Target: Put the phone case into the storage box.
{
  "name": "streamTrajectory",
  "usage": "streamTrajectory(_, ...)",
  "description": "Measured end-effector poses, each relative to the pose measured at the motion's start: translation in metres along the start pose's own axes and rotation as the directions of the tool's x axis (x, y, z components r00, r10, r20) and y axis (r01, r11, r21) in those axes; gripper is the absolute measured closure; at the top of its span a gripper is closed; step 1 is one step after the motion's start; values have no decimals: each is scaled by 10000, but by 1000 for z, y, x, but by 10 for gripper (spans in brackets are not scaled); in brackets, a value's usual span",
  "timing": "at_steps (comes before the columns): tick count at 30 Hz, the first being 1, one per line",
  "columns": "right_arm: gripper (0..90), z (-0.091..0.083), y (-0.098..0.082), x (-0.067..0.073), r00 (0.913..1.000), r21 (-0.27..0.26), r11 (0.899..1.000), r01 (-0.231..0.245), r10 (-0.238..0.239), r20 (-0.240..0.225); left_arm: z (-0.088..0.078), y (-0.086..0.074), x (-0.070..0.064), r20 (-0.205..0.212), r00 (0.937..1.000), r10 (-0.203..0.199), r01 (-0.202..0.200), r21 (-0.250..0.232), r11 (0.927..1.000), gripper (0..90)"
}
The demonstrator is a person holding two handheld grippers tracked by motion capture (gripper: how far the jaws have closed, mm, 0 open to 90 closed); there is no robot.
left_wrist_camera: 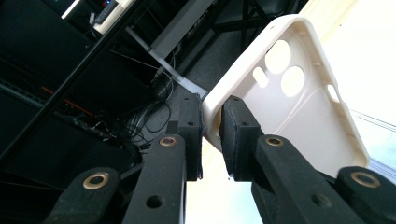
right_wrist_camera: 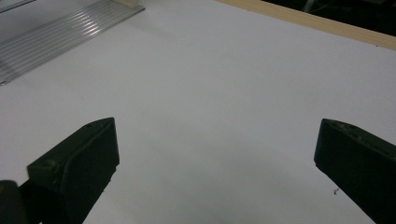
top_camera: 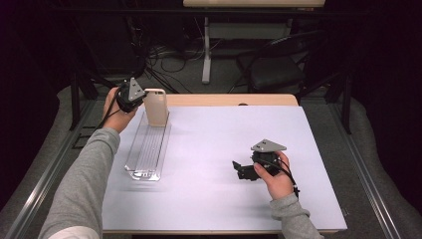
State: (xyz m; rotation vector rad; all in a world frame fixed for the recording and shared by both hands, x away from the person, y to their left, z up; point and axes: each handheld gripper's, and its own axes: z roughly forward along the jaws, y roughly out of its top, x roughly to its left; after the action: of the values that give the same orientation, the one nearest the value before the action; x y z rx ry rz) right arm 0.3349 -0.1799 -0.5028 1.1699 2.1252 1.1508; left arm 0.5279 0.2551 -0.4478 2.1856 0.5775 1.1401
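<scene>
Left gripper view is showing the left tool (left_wrist_camera: pixel 211 140) pinching one rim of a cream phone case (left_wrist_camera: pixel 299 107), whose long axis is running up and away from the jaws. Just beneath that tool a clear ribbed tray (top_camera: pixel 147 149) is lying lengthwise on the table (top_camera: pixel 224 149). Well apart, the right tool (top_camera: pixel 238 169) is resting with jaws spread wide, holding nothing.

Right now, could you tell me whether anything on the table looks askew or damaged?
Nothing stands out. The cream phone case is pinched upright by the left hand-held gripper at the far end of the clear ribbed plastic tray, which lies flat and looks intact.
</scene>
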Motion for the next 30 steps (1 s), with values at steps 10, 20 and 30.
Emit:
streamTrajectory(10, 0, 2, -1, 0, 10000, 17, 10000, 26, -26, 1, 0, -3, 0, -44, 9999, 94, -95, -110, 9999, 789)
streamTrajectory(20, 0, 2, -1, 1, 10000, 27, 10000, 58, -58, -16, 0, -3, 0, -145, 9985, 521, -522, -36, 9986, 779)
streamTrajectory(30, 0, 2, -1, 1, 9999, 88, 9999, 114, -114, -16, 2, -4, 1, -126, 9991, 405, -404, 41, 9992, 755)
